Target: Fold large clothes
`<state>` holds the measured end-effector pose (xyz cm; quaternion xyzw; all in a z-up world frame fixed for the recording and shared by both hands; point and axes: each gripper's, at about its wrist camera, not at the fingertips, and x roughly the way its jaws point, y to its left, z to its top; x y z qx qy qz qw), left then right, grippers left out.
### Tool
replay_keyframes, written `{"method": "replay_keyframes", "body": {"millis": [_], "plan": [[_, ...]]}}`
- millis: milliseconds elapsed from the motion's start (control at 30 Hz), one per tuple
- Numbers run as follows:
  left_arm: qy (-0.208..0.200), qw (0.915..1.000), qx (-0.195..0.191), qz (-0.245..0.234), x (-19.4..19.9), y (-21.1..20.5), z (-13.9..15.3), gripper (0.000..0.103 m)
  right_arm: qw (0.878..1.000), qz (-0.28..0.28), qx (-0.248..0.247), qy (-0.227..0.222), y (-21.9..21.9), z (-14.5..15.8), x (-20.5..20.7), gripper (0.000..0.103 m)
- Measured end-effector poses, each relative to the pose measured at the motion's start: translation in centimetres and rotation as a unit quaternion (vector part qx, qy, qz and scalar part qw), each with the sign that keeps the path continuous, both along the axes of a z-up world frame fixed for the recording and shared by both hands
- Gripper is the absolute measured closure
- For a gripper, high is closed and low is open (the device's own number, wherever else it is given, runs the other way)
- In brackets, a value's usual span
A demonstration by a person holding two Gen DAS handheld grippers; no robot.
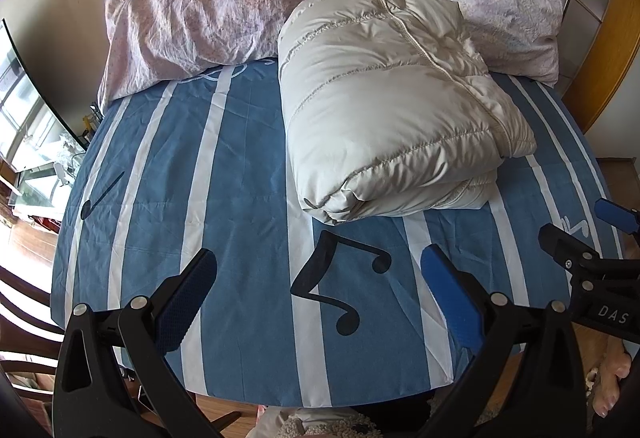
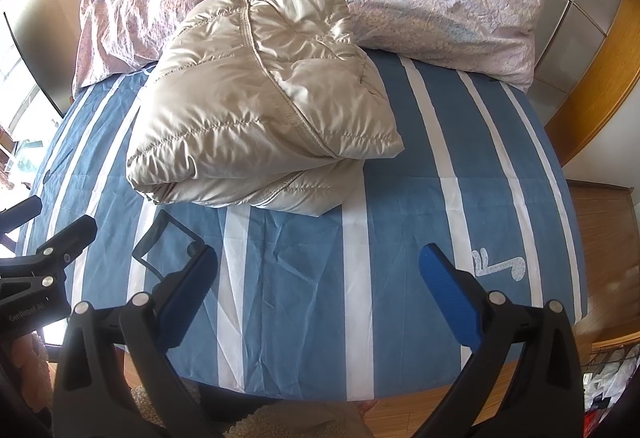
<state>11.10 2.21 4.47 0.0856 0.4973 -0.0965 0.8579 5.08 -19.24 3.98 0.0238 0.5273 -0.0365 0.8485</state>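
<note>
The jacket lies on the far half of the bed, already doubled into a thick bundle, its back edge touching the pink duvet heaped at the headboard end. From my right camera the same bundle shows a lower layer poking out at the near right corner, so I judge the fold nearly done but loose. My left claw hangs wide above the striped sheet, holding nothing, well short of the jacket. My right claw is just as wide and empty, also over bare sheet near the bed's foot; I can see it from the left camera at the edge of view.

To finish this well, I'd bring both claws in low, one to each near corner of the bundle, and pinch every layer together, not just the shiny top shell, which looks slippery and puffy. Then I'd tuck the stray lower flap under and press the air out slowly. The risk, as I read it, is the padding springing back open or the top layer sliding off
</note>
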Motion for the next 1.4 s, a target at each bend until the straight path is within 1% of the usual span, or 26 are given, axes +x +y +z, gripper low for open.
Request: {"method": "replay_keyframes", "body": {"millis": [1400], "plan": [[0.005, 0.9999, -0.011, -0.006, 0.36, -0.21, -0.04, 0.001, 1.0, -0.003, 0.0, 0.001, -0.08, -0.37, 0.32, 0.002]]}}
